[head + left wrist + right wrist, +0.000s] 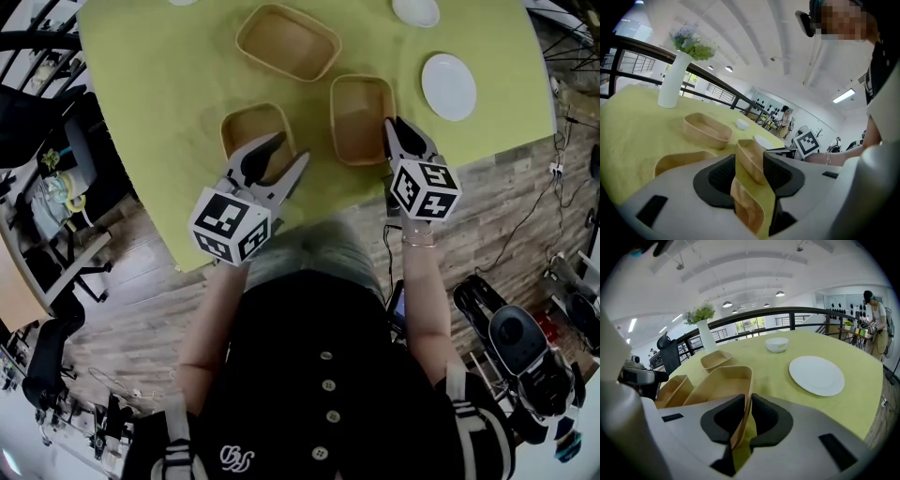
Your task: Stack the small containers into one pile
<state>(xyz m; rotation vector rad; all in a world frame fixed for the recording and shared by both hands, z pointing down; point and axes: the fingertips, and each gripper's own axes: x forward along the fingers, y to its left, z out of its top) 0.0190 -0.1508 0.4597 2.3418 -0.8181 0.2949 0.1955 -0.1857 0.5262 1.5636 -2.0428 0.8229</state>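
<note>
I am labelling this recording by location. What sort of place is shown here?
Probably an open indoor workspace staged as a dining area: a cloth-covered table laid with a white plate and a vase of flowers, a black railing behind it, and an office chair nearby.

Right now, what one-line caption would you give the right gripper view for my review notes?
Right gripper shut on a side wall of a wooden container on the yellow-green tablecloth, white plate nearby.

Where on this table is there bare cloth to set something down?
Bare cloth lies along the left side of the table, beside the far container and the left container. A narrow strip runs between the right container and the plate. The near edge is crowded: left gripper, right gripper and two containers.
</note>
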